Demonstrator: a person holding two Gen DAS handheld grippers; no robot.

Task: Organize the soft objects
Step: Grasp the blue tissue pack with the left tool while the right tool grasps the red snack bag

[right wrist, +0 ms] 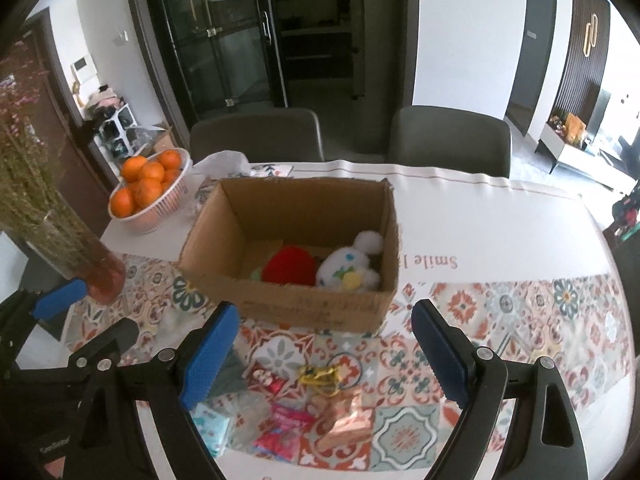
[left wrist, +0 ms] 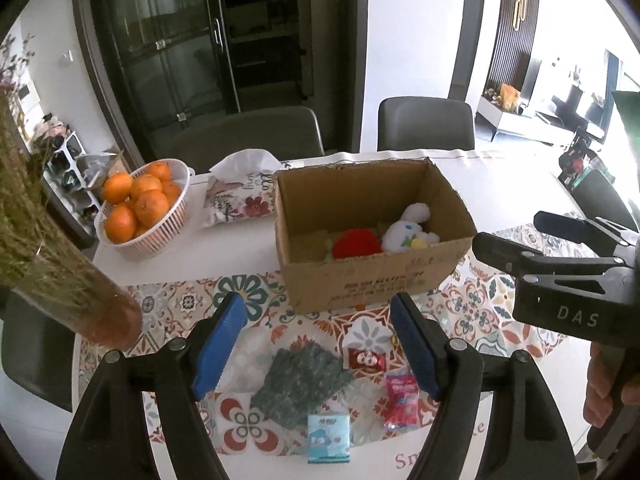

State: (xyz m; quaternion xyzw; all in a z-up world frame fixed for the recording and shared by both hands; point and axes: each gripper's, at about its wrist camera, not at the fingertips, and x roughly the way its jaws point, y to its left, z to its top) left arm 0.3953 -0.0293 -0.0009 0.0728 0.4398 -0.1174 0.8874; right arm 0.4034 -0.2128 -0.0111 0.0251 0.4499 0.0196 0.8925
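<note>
An open cardboard box (left wrist: 360, 284) (right wrist: 304, 304) stands on the patterned tablecloth and holds a red plush (left wrist: 356, 242) (right wrist: 290, 264) and a white plush (left wrist: 408, 228) (right wrist: 348, 266). In front of it lie a green knitted cloth (left wrist: 300, 384), a blue tissue pack (left wrist: 329, 436) (right wrist: 210, 420), a red snack packet (left wrist: 366, 360) (right wrist: 266, 378), a pink packet (left wrist: 400, 400) (right wrist: 282, 428), a gold item (right wrist: 322, 376) and a copper-coloured packet (right wrist: 348, 424). My left gripper (left wrist: 317, 302) hangs open above these, nothing between its blue pads. My right gripper (right wrist: 326, 310) is open and empty too, beside the left.
A white basket of oranges (left wrist: 140, 208) (right wrist: 148, 188) and a floral tissue pouch (left wrist: 240, 196) sit behind the box on the left. A vase of dried flowers (left wrist: 60, 272) (right wrist: 80, 256) stands close at the left. Two grey chairs (right wrist: 256, 132) line the table's far edge.
</note>
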